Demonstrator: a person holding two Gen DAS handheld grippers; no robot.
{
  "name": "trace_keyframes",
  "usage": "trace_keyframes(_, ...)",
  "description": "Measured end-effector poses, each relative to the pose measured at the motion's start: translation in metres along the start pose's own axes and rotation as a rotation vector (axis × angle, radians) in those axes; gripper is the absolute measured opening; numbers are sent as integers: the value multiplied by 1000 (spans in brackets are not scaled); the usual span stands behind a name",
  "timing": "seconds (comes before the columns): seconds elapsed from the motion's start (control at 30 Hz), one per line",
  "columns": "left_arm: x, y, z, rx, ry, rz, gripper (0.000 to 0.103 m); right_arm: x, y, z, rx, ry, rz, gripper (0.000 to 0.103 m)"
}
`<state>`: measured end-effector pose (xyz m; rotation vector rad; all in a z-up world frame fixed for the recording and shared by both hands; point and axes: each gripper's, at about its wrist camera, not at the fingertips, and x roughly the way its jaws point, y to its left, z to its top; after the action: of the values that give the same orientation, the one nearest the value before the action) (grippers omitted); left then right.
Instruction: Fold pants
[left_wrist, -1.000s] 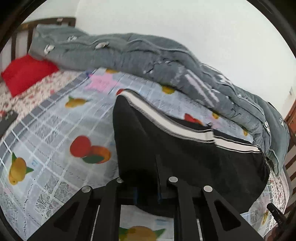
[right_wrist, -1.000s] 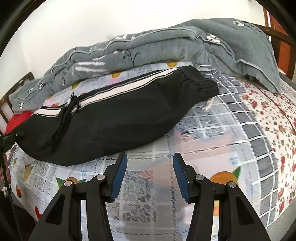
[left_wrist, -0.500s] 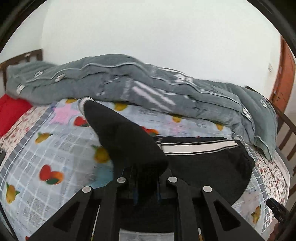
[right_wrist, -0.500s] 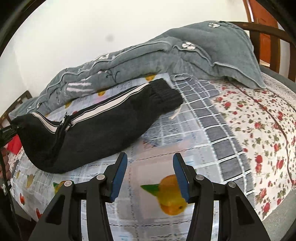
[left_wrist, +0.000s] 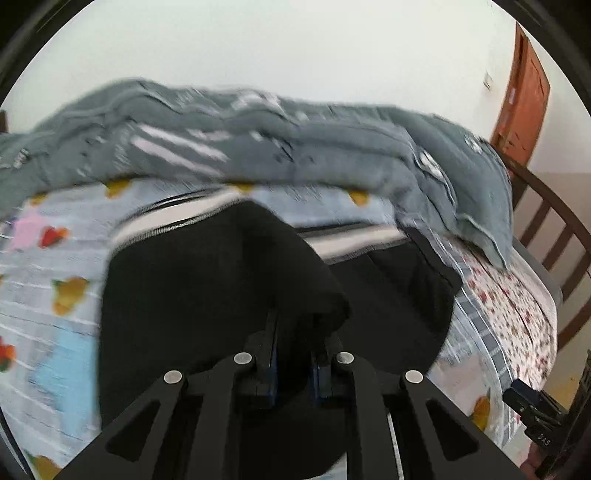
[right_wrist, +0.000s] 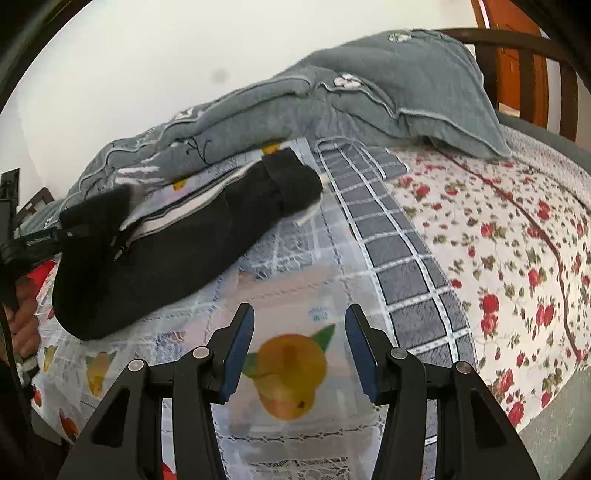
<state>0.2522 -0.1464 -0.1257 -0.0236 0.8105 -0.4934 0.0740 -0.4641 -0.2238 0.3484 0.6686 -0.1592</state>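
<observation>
Black pants (left_wrist: 207, 295) with a white side stripe lie on the bed's fruit-print cover. My left gripper (left_wrist: 293, 347) is shut on a fold of their black cloth, lifted and carried over the rest of the pants. In the right wrist view the pants (right_wrist: 177, 251) lie at the left, folded over, with the waistband end (right_wrist: 291, 177) toward the grey quilt. My right gripper (right_wrist: 299, 350) stands open above a printed orange on the cover, with nothing between its fingers. It is apart from the pants. The left gripper (right_wrist: 26, 243) shows at the left edge, holding the cloth.
A rumpled grey quilt (left_wrist: 258, 147) lies along the wall behind the pants, seen also as grey quilt (right_wrist: 369, 96). A floral sheet (right_wrist: 498, 240) covers the bed's right part. A wooden footboard (left_wrist: 554, 229) and an orange door (left_wrist: 524, 99) stand at the right. A hand (right_wrist: 22, 317) is at the left.
My left gripper has carried the held pants cloth to the right across the pants, doubling them over. My right gripper has drawn back from the pants, staying open.
</observation>
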Motion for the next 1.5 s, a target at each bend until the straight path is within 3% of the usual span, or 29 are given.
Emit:
trace_keyframes(0.13,18,-10,-11,41,73,24,14,1,5,-1,-31,10,-7,50)
trace_keyframes(0.2,16,-6,-11,41,98,0,18,2,11,2,-48,7,-2,50)
trace_keyframes(0.3,-2,5,-8,29,88,-110,38,4,25,9,-71,1,16,50)
trace_keyframes(0.4,-30,18,-10,32,-1,-119,60,9,47,18,-99,-10,49,50)
trace_keyframes(0.5,-52,37,-13,39,-54,-93,62,16,74,28,-124,-21,111,51)
trace_keyframes(0.7,-71,101,-26,-24,-42,24,63,48,129,43,-120,6,271,55)
trace_keyframes(0.87,-77,157,-48,-131,-3,14,64,93,160,47,-50,104,377,56)
trace_keyframes(0.97,-82,170,-66,-167,-13,-24,72,128,171,43,-1,197,407,56)
trace_keyframes(1.07,-78,164,-81,-137,-4,-41,72,149,184,38,-9,262,446,43)
trace_keyframes(1.13,-66,153,-90,-109,26,-69,72,141,189,41,-65,200,419,14)
trace_keyframes(1.23,-49,138,-98,-101,76,-88,72,106,188,53,-100,67,434,12)
trace_keyframes(1.33,-29,117,-100,-86,91,-90,72,82,196,61,-179,-9,414,12)
trace_keyframes(1.4,-17,103,-97,-70,82,-22,72,76,200,64,-230,-29,392,12)
trace_keyframes(1.5,0,84,-93,15,97,161,76,67,191,74,-284,-76,366,11)
